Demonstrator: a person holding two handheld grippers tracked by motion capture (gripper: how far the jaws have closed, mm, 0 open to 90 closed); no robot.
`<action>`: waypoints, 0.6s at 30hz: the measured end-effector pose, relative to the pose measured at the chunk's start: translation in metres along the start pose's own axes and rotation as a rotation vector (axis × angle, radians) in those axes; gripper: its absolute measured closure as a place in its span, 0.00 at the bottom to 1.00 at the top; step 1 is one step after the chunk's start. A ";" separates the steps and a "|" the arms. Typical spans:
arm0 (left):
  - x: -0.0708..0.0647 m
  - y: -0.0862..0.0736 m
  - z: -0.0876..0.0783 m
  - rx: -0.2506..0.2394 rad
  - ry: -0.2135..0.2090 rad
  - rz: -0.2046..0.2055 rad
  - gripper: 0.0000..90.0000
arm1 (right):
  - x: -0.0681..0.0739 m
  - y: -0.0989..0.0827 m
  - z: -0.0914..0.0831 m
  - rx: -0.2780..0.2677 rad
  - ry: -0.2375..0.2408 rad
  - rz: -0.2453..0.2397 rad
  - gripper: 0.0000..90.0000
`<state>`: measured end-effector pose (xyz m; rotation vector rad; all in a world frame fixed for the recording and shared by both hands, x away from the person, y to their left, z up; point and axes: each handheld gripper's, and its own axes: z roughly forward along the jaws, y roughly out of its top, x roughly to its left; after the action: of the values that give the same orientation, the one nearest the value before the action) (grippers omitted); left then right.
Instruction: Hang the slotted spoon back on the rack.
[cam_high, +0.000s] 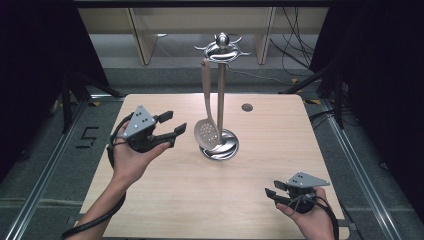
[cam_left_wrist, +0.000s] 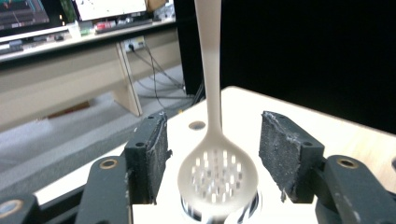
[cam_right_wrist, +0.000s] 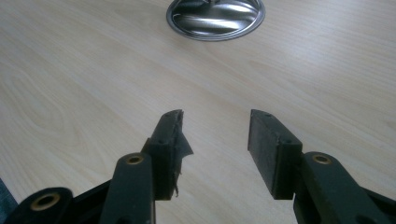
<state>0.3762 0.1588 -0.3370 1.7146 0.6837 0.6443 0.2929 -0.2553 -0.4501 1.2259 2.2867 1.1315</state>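
A chrome utensil stand rises from a round base at the table's middle, with hooks at its top. A pale slotted spoon hangs from one hook, its bowl just above the base. My left gripper is held above the table left of the spoon's bowl, open and pointing at it, a short gap away. In the left gripper view the spoon hangs ahead between the two wide-apart pads, untouched. My right gripper rests low near the front right edge, open and empty, aimed at the stand's base.
The light wooden table has a small round cable hole at the back right of the stand. Dark curtains flank both sides. Floor rails and cables lie beyond the table's edges.
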 end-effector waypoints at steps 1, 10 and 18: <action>0.000 -0.012 -0.003 0.016 0.005 0.022 0.46 | 0.000 0.000 0.001 -0.008 0.000 0.003 0.62; -0.005 -0.069 -0.015 0.134 0.015 0.043 0.44 | 0.000 0.000 0.001 -0.008 -0.004 0.001 0.62; -0.012 -0.143 -0.029 0.304 -0.003 0.039 0.44 | -0.002 0.000 0.001 -0.002 0.000 -0.027 0.61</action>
<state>0.3304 0.1986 -0.4702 2.0119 0.7780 0.5869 0.2946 -0.2570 -0.4509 1.1904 2.2947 1.1237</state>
